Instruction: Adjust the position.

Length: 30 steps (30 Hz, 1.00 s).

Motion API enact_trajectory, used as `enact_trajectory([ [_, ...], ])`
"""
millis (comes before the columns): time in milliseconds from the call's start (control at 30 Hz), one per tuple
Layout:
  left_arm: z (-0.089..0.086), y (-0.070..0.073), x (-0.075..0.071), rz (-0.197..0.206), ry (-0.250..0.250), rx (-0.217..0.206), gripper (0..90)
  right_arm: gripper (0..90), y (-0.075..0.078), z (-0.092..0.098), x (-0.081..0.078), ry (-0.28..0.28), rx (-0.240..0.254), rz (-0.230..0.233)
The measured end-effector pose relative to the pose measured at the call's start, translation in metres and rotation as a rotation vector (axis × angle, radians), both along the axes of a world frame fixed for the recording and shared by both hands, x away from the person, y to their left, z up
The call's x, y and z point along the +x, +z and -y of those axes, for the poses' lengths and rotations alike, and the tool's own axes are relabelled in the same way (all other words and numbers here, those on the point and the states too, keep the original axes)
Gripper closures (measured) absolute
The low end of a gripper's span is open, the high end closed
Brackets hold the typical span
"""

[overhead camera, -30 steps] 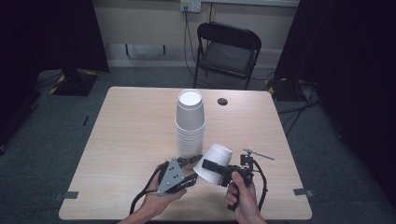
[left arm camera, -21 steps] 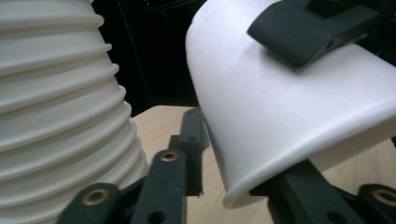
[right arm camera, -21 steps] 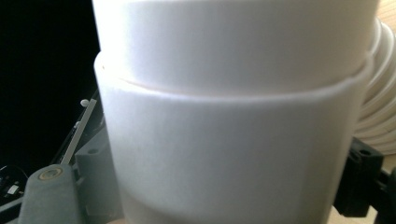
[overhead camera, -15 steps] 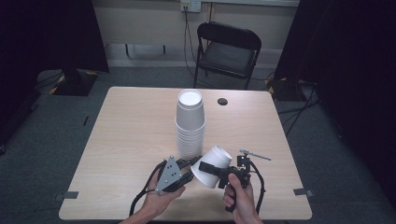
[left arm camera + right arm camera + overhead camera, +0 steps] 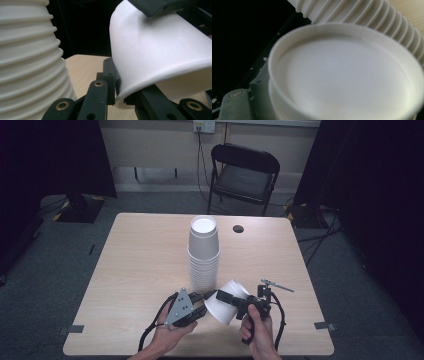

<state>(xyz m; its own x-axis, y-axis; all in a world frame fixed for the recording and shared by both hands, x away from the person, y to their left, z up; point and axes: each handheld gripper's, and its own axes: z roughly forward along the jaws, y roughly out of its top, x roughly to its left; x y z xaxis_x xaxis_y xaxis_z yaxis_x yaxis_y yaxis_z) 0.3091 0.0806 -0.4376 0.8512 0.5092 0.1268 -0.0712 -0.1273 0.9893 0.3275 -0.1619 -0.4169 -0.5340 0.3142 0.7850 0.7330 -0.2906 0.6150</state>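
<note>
High view: left tongs (image 5: 200, 311) and right tongs (image 5: 226, 297) both clamp one white cup (image 5: 227, 301) lying tilted between them above the worktop (image 5: 135, 265), cup stack (image 5: 203, 255) just behind. Left gripper view: jaws have just been closing, now pinch the cup's rim. Right gripper view: cup base fills the front, jaws hidden.

No readable text, label or number appears on anything here.

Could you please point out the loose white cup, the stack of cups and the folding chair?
loose white cup (image 5: 226, 301): high view, its side wall.
stack of cups (image 5: 203, 251): high view, upper side.
folding chair (image 5: 242, 181): high view, its seat.
</note>
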Motion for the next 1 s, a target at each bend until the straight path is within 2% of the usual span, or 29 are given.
enact_trajectory([
  [200,-0.002,0.001,-0.001,-0.037,-0.017,0.011,83.7,14.2,0.0,0.004,0.002,-0.016,-0.008,0.005],
  [300,-0.005,0.001,-0.002,-0.059,-0.015,0.024,83.7,14.2,0.001,0.005,0.002,-0.02,-0.022,0.027],
  [333,-0.007,0.002,-0.002,-0.079,-0.024,0.024,83.6,14.1,0.002,0.006,0.003,-0.026,-0.019,0.034],
  [400,-0.008,0.003,-0.002,-0.083,-0.024,0.026,83.6,14.1,0.003,0.008,0.003,-0.036,-0.021,0.04],
  [433,-0.011,0.004,-0.001,-0.113,-0.028,0.032,83.6,14.1,0.003,0.009,0.004,-0.04,-0.018,0.046],
  [500,-0.013,0.004,-0.001,-0.125,-0.025,0.037,83.5,14.1,0.004,0.01,0.004,-0.039,-0.02,0.048],
  [600,-0.019,0.006,0.001,-0.191,-0.032,0.068,83.5,14.2,0.005,0.013,0.005,-0.053,-0.039,0.07],
  [633,-0.019,0.006,0.001,-0.191,-0.032,0.068,83.4,14.2,0.005,0.013,0.005,-0.053,-0.039,0.07],
  [667,-0.02,0.007,0.002,-0.224,-0.031,0.082,83.4,14.2,0.006,0.014,0.006,-0.058,-0.052,0.083],
  [700,-0.02,0.007,0.002,-0.224,-0.031,0.082,83.4,14.2,0.006,0.014,0.006,-0.058,-0.052,0.083],
  [733,-0.022,0.008,0.003,-0.246,-0.042,0.092,83.3,14.2,0.007,0.014,0.006,-0.062,-0.077,0.103],
  [767,-0.022,0.008,0.003,-0.246,-0.042,0.092,83.3,14.2,0.007,0.014,0.006,-0.062,-0.077,0.103],
  [800,-0.023,0.01,0.004,-0.272,-0.052,0.105,83.3,14.2,0.008,0.016,0.005,-0.066,-0.095,0.121],
  [833,-0.023,0.01,0.004,-0.272,-0.052,0.105,83.3,14.2,0.008,0.016,0.005,-0.066,-0.095,0.121],
  [933,-0.026,0.012,0.007,-0.318,-0.062,0.129,83.2,14.2,0.011,0.02,0.005,-0.076,-0.139,0.16],
  [967,-0.026,0.012,0.007,-0.318,-0.062,0.129,83.2,14.2,0.011,0.02,0.005,-0.076,-0.139,0.16],
  [1000,-0.028,0.013,0.009,-0.346,-0.069,0.143,83.1,14.2,0.011,0.022,0.005,-0.073,-0.161,0.179],
])
